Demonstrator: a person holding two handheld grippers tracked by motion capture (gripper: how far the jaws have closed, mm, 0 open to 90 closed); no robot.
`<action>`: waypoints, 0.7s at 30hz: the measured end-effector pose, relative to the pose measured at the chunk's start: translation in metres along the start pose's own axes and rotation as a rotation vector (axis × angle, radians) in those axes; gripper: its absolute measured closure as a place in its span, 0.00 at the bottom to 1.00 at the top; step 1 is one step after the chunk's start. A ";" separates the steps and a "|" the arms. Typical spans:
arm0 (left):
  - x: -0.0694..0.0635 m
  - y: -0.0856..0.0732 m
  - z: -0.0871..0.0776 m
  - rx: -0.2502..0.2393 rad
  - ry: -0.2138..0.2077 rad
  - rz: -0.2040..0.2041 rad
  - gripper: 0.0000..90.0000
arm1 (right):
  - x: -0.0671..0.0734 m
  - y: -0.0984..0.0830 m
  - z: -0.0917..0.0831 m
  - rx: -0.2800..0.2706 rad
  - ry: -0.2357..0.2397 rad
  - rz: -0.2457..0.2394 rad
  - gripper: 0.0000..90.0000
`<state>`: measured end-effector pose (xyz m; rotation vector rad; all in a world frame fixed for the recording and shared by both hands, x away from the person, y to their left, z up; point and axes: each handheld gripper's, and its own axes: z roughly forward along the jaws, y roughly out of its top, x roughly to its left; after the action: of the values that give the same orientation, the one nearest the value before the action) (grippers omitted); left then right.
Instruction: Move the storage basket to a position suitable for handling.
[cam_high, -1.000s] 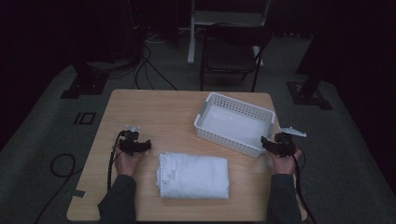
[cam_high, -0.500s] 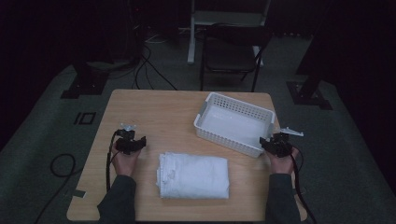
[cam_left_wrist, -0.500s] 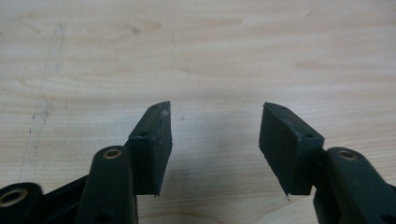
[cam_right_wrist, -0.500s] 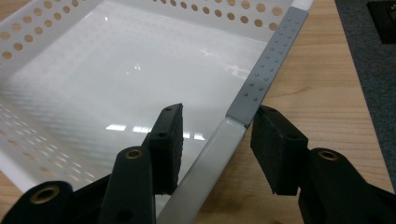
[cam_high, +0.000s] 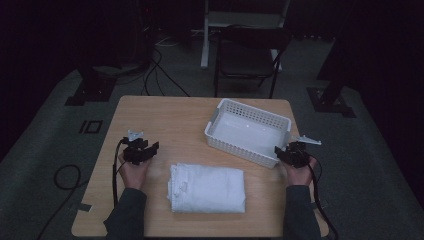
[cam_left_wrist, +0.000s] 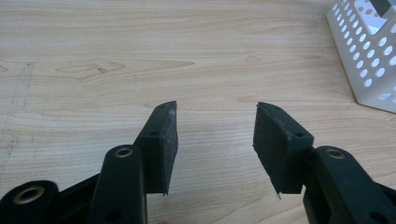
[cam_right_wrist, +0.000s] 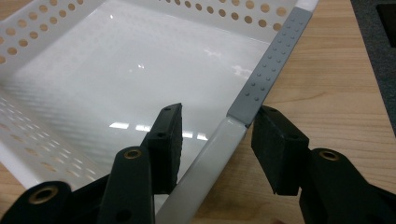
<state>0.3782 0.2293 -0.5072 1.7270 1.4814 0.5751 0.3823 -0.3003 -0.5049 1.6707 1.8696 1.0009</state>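
A white perforated basket (cam_high: 250, 107) stands empty at the right of the wooden table (cam_high: 165, 115). A folded white towel (cam_high: 207, 187) lies near the front edge, between the two hands. My left gripper (cam_high: 142, 150) hovers over bare wood left of the towel. Its jaws (cam_left_wrist: 217, 105) have just been closing, are still apart, and have nothing between them. My right gripper (cam_high: 289, 154) is at the basket's near right corner. It has also just been closing. The basket's rim (cam_right_wrist: 271, 70) runs between its jaws (cam_right_wrist: 218, 108), with a gap on the inner side.
The basket's corner (cam_left_wrist: 369, 56) shows far off in the left gripper view. A dark chair (cam_high: 247, 55) and cables (cam_high: 160, 70) lie on the floor behind the table. Bare wood stretches across the table's back left.
The right gripper has edged slightly left toward the basket's corner. The left gripper has shifted only a little.
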 end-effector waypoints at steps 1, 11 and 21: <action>0.000 0.000 0.000 0.003 -0.005 0.000 0.54 | 0.001 0.000 0.000 0.000 0.000 -0.005 0.59; -0.008 0.001 0.000 -0.003 -0.029 0.031 0.53 | 0.011 0.004 0.006 0.012 0.007 -0.033 0.60; -0.018 0.006 -0.004 -0.015 -0.048 0.063 0.52 | 0.026 0.011 0.017 0.018 0.024 -0.068 0.63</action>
<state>0.3751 0.2126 -0.4976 1.7685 1.3902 0.5726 0.3977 -0.2708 -0.5039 1.6003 1.9427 0.9829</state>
